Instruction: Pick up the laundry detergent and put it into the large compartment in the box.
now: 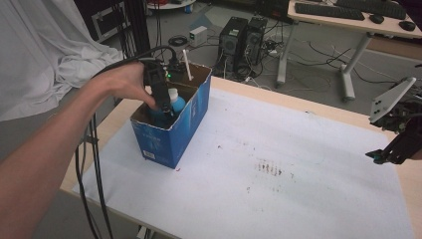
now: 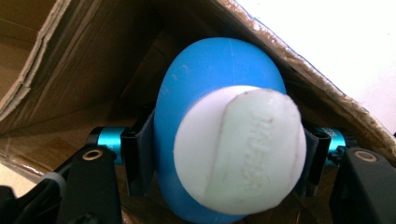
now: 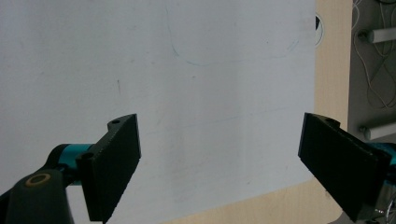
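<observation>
A blue cardboard box [image 1: 171, 132] with open flaps stands on the left part of the white sheet [image 1: 298, 129]. A blue bottle [image 1: 177, 103] with a white cap [image 2: 240, 149] stands inside it. My left gripper [image 1: 161, 107] reaches down into the box, and its pads [image 2: 140, 158] press on both sides of the bottle [image 2: 205, 70] just below the cap. My right gripper [image 1: 380, 157] hovers at the table's right edge. In the right gripper view its jaws [image 3: 219, 158] stand wide apart over bare white sheet [image 3: 187, 70], with nothing between them.
A white stick [image 1: 187, 64] leans in the box's far compartment. Black cables [image 1: 94, 164] hang off the table's left edge. Computer towers [image 1: 241, 37] and a desk [image 1: 348, 17] stand on the floor beyond. White cloth [image 1: 40, 50] hangs at far left.
</observation>
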A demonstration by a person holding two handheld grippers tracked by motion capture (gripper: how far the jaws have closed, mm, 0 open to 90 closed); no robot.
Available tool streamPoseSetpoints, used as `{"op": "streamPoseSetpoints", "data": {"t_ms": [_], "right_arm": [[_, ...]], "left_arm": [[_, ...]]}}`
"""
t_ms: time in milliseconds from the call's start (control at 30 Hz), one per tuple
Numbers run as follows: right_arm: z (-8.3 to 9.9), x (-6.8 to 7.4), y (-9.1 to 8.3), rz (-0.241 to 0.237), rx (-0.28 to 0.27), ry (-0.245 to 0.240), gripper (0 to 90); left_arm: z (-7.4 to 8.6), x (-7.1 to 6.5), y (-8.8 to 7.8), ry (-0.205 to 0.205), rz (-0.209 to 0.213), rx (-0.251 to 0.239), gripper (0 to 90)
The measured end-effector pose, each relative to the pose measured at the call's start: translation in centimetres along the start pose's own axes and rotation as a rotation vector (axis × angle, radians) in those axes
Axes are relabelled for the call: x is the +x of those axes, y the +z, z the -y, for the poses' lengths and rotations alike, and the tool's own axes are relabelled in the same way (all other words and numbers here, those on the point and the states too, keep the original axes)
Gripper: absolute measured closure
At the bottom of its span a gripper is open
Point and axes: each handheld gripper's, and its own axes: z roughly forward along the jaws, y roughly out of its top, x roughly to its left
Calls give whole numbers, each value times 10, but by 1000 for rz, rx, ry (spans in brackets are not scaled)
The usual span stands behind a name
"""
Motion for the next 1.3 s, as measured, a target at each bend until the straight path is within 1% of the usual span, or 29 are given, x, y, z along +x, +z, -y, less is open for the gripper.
{"op": "streamPoseSetpoints", "data": {"t_ms": [300, 333, 467, 533, 600, 700, 800, 833, 900, 933, 1000, 1100, 1133, 1300], "right_arm": [[0, 0, 1, -3, 1, 1, 122], [0, 0, 1, -4, -1, 2, 122], [0, 0, 1, -6, 3, 1, 122], [0, 1, 1, -6, 4, 2, 122], [0, 1, 1, -6, 2, 7, 122], [1, 1, 0, -3, -1, 0, 122], [2, 1, -1, -2, 1, 6, 122], [2, 1, -1, -2, -1, 1, 122], [3, 1, -2, 0, -1, 11, 122], [3, 1, -2, 0, 2, 6, 122], [3, 2, -3, 1, -1, 14, 122], [4, 1, -4, 3, 1, 9, 122], [4, 2, -4, 4, -1, 17, 122], [5, 1, -4, 2, -3, 13, 122]], "left_arm": [[0, 0, 0, -6, 3, -8, 301], [-1, 0, -1, 1, -3, -11, 301], [-1, 1, -6, 0, -18, -21, 271], [-2, 1, -10, 6, -21, -21, 253], [-4, 1, -13, 8, -32, -18, 251], [-5, 1, -17, 13, -41, -9, 251], [-6, 2, -21, 10, -52, -6, 239], [-7, 2, -22, 8, -53, -1, 237], [-8, 2, -24, 7, -55, 8, 237], [-8, 2, -25, 8, -57, 6, 237], [-10, 1, -29, 13, -62, 0, 237], [-13, -1, -36, 21, -68, -8, 237], [-15, -2, -40, 27, -75, -8, 237], [-30, -12, -55, 76, -98, -14, 237]]}}
